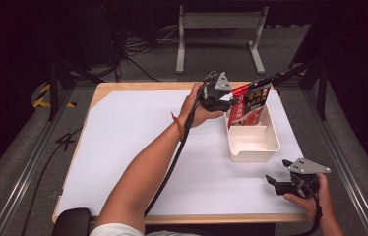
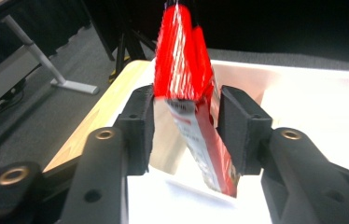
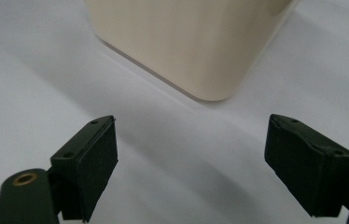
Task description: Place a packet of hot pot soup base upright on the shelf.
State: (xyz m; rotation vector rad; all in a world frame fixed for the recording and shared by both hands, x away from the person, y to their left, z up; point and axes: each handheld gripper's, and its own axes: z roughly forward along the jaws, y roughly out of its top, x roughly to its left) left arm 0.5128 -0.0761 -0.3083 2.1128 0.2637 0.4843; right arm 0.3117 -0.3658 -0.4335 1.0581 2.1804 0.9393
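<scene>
I hold my left gripper [image 1: 228,101] over the far part of the table [image 1: 123,147], beside the far left corner of the cream bin [image 1: 254,142]. Its two jaws are closed on a red packet [image 1: 249,103], which has white and dark print on it. In the left gripper view the packet [image 2: 186,88] stands between my two black pads [image 2: 137,128], and they press it from both sides near its upper half. The packet is tilted: its top leans away from me and its lower end [image 2: 219,172] goes down into the bin [image 2: 303,98]. I cannot tell if the lower edge already touches the floor of the bin.

In the high view the packet fills the far part of the bin and rises well above its rim. The near part of the bin shows only its pale floor; I see nothing else in it. The bin itself stands on the white sheet [image 1: 138,132] that covers most of the wooden table, on the right side.

My right gripper [image 1: 276,173] is near the front right corner of the table, well apart from the packet. Its jaws are wide and they hold nothing. In the right gripper view they point to a rounded outer corner of the bin [image 3: 186,46], which is near but not between the jaws. Under them there is the white sheet [image 3: 37,70].
</scene>
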